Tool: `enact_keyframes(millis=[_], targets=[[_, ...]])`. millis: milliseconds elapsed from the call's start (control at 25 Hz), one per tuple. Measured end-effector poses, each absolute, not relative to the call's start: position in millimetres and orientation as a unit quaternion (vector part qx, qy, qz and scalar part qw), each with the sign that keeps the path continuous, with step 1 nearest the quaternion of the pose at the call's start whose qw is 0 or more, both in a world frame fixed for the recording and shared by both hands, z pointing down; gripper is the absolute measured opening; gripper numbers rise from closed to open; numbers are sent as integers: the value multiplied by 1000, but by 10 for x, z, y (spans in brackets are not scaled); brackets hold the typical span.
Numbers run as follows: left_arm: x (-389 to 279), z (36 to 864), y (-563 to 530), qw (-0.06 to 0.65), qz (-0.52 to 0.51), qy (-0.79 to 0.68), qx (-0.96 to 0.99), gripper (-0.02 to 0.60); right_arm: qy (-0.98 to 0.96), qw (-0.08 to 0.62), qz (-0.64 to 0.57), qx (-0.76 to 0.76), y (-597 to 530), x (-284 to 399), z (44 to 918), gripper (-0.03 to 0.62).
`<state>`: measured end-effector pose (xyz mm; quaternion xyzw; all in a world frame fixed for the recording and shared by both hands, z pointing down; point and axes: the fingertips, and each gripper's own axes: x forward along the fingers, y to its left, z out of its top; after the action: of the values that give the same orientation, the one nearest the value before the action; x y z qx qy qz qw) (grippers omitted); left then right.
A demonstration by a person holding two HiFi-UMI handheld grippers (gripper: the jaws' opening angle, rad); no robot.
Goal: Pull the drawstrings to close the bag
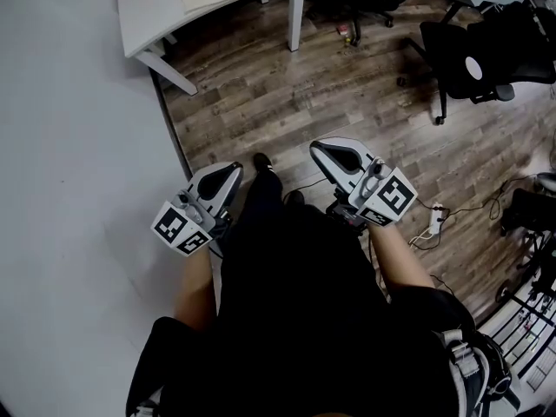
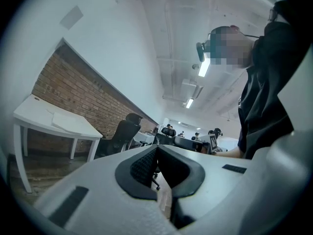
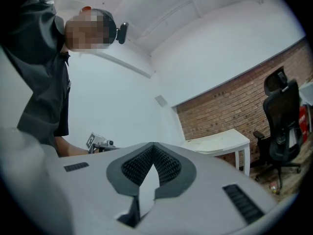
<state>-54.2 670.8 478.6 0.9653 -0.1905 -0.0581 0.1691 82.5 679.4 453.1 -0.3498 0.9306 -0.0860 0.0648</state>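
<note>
Drawstring bag: no view lets me tell where it lies. Left gripper (image 1: 234,168), lower left of centre in the head view, and right gripper (image 1: 319,148), just right of centre, each have their jaws pressed together with nothing between them. They are held level over the wood-plank floor (image 1: 347,85), on either side of the black-clad person (image 1: 295,302). A white table (image 1: 148,7) stands at the upper left and a black office chair (image 1: 473,55) at the upper right.

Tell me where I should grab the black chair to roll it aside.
Probably the armrest of the chair, approached from the table side: it sticks out clear of the backrest as a slim bar the jaws could close around.
</note>
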Motion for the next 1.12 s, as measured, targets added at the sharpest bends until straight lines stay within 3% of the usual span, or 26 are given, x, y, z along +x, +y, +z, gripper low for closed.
enact_keyframes(millis=[440,760,1120], targets=[[-615,5052,5441,215,-73,-189,955,17,925,30,-107,-364,5500,773,4710,6],[-1091,5144,4241,242,-92,-210,943,17,924,-2,-139,-356,4304,361,4836,6],[-1228,5300,3761,268,-105,-223,931,17,925,-21,-136,-355,3641,325,4820,6]])
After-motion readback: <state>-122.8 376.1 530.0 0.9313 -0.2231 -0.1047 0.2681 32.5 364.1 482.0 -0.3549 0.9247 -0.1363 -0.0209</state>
